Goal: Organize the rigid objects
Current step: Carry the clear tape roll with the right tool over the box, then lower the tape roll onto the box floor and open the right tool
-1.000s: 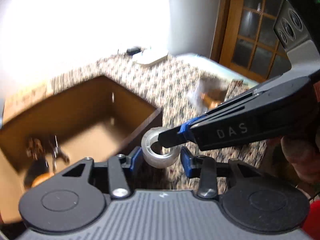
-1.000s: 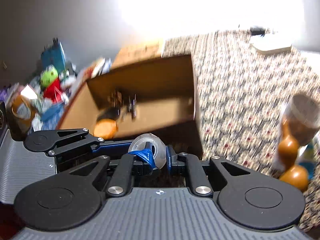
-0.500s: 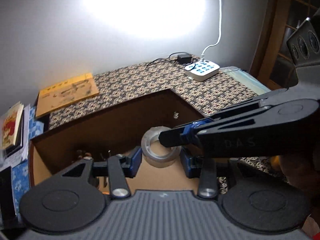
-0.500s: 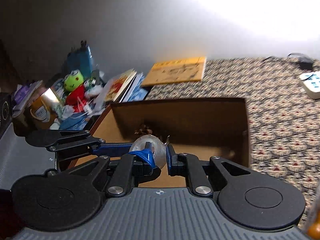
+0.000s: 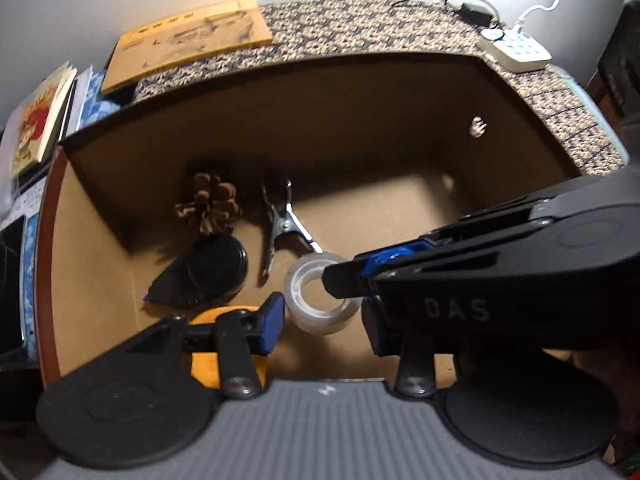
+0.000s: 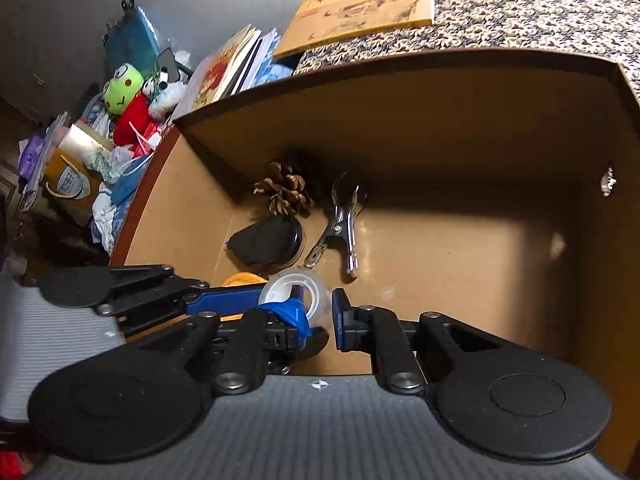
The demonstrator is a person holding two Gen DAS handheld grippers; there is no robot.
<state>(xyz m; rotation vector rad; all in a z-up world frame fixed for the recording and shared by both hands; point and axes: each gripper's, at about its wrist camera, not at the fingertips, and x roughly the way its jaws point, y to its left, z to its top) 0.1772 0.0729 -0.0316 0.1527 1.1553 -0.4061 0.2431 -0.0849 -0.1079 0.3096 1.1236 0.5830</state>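
1. Left wrist view: the clear tape roll (image 5: 322,296) hangs just above the near floor of the brown cardboard box (image 5: 360,92), between the fingers of both tools.
2. The right claw (image 5: 340,276) comes in from the right, clamped on the roll's wall, one finger through its hole.
3. The left claw (image 5: 324,320) stands apart, its blue pads on either side of the roll without clearly touching it.
4. Right wrist view: the right claw (image 6: 318,312) pinches the roll (image 6: 296,288).
5. Beyond lie a metal spring clamp (image 6: 340,228), a black round case (image 6: 272,240), a pine cone (image 6: 286,192) and, nearer, an orange disc (image 6: 244,279).
6. Outside the box, a yellow booklet (image 6: 360,10) rests on the patterned counter (image 6: 520,8).
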